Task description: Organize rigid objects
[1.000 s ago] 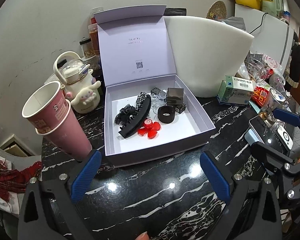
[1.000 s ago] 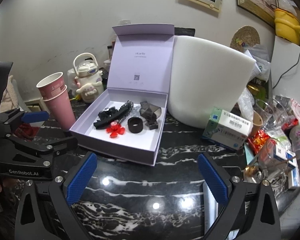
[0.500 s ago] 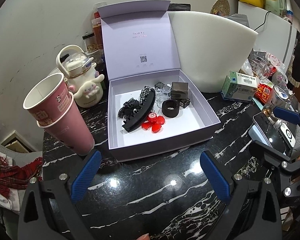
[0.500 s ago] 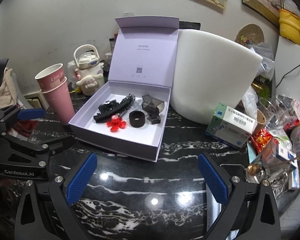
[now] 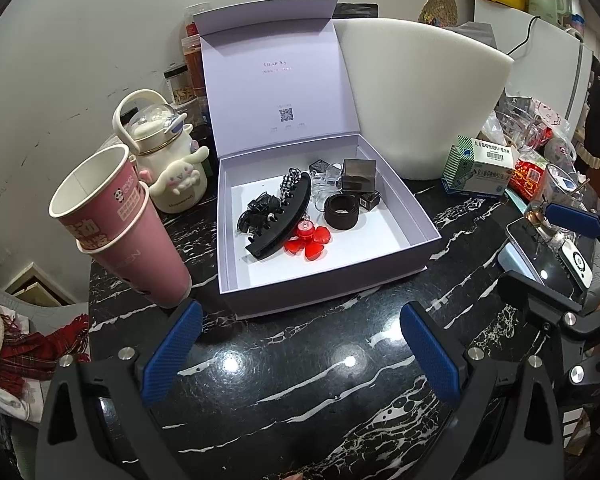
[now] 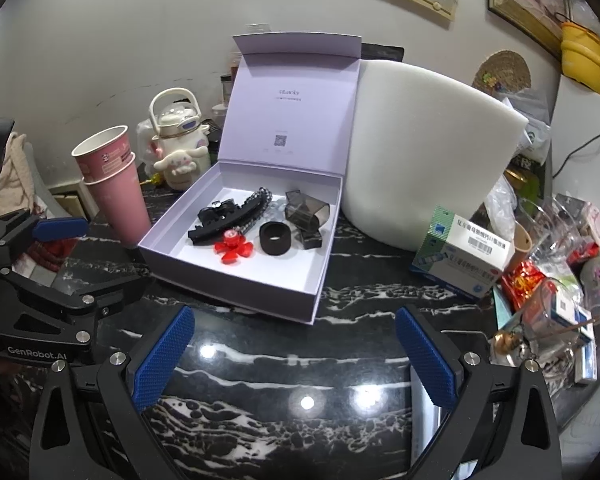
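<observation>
- Lilac gift box [image 5: 420, 222] open on black marbled worktop [image 5: 300, 380], lid [image 5: 278, 76] standing upright at far side; small faint logo on inside of lid, roughly "ULUCKY", with QR code [image 5: 286, 114] below, fine print under it unreadable.
- Inside box: long black claw clip [image 5: 282, 220], smaller black clip [image 5: 258, 210] just left of it, checkered piece [image 5: 289, 178] at far end of claw clip, red flower-shaped piece [image 5: 308, 240] at near end, touching it.
- Black ring-shaped band [image 5: 342, 211] right of red piece; smoky translucent cube [image 5: 358, 174] at far right of box, small dark square piece [image 5: 370, 200] beside band.
- Left gripper [image 5: 300, 354] wide apart, holding nothing, hovering above worktop near box's front edge.
- Right gripper [image 6: 294, 360] likewise spread wide, holding nothing, above worktop near box's right front corner.
- "GenRobot.AI" printed in white on left gripper body, seen at left of right wrist view.
- Two stacked pink paper cups [image 5: 116, 228] left of box, panda logo and Chinese characters on outer face, partial "...EN" on lower cup.
- White Cinnamoroll-style bottle [image 5: 170, 160] with looped handle behind cups, tiny print on base not legible.
- Large white foam block [image 5: 420, 92] right of and behind box, close beside lid.
- Blue-green medicine carton [image 5: 480, 168] with barcode and Chinese text right of foam; lettering too small to read.
- Phone [image 5: 548, 264] lying flat at right edge of worktop.
</observation>
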### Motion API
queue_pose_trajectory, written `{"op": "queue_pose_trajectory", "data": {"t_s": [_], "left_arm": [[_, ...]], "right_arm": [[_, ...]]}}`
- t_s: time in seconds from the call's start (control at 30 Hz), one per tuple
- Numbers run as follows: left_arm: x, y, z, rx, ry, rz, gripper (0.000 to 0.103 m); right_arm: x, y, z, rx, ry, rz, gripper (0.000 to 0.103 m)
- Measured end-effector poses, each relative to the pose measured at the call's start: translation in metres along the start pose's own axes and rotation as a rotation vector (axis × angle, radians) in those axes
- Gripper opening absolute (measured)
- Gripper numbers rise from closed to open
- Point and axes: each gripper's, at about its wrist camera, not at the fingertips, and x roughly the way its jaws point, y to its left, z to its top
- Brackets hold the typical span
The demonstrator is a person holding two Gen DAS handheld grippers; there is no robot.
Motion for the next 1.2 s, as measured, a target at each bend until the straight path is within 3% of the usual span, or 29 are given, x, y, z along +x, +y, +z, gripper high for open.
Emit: {"op": "queue_pose_trajectory", "data": {"t_s": [1.2], "left_arm": [[-0.0025,-0.0049,-0.0041,0.029,0.021,0.023,0.101]], "right_arm": [[-0.0054,-0.0039,-0.003,0.004,-0.001,-0.018,0.102]]}}
